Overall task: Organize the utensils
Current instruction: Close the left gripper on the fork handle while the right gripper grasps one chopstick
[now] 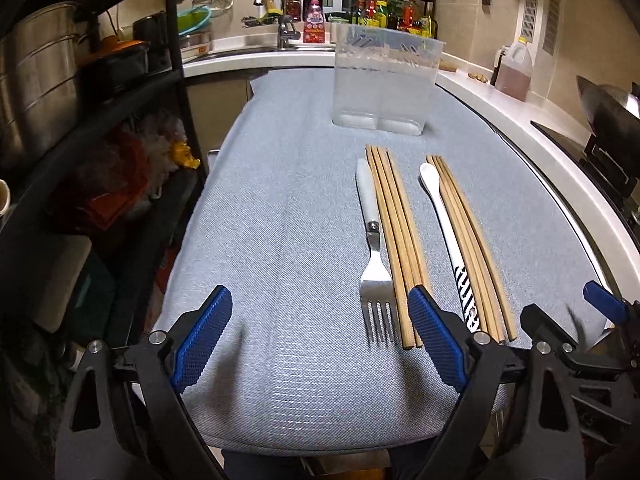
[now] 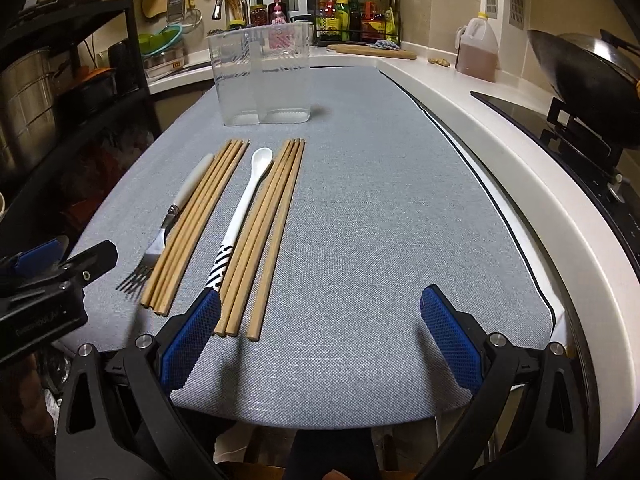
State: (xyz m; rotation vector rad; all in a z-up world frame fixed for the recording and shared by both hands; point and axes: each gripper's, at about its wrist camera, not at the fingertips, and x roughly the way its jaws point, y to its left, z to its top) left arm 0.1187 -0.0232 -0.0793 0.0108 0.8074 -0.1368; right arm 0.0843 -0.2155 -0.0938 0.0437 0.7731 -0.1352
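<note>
On the grey cloth lie a fork (image 1: pixel 373 248) (image 2: pixel 168 232) with a white handle, a bundle of wooden chopsticks (image 1: pixel 394 240) (image 2: pixel 196 220), a white spoon (image 1: pixel 448 236) (image 2: pixel 240 212) with a striped handle end, and a second chopstick bundle (image 1: pixel 472 244) (image 2: pixel 264 232). A clear two-compartment holder (image 1: pixel 384 80) (image 2: pixel 262 76) stands upright at the far end. My left gripper (image 1: pixel 320 312) is open and empty, hovering near the front edge left of the fork. My right gripper (image 2: pixel 320 320) is open and empty, right of the utensils; it also shows in the left wrist view (image 1: pixel 600 312).
The cloth-covered table (image 1: pixel 260 200) (image 2: pixel 380 200) meets a white counter (image 2: pixel 500 128) on the right with a stove and wok (image 2: pixel 580 68) and an oil jug (image 2: pixel 478 50). A black shelf rack (image 1: pixel 100 120) with pots stands left. Sink and bottle rack (image 2: pixel 352 12) lie behind.
</note>
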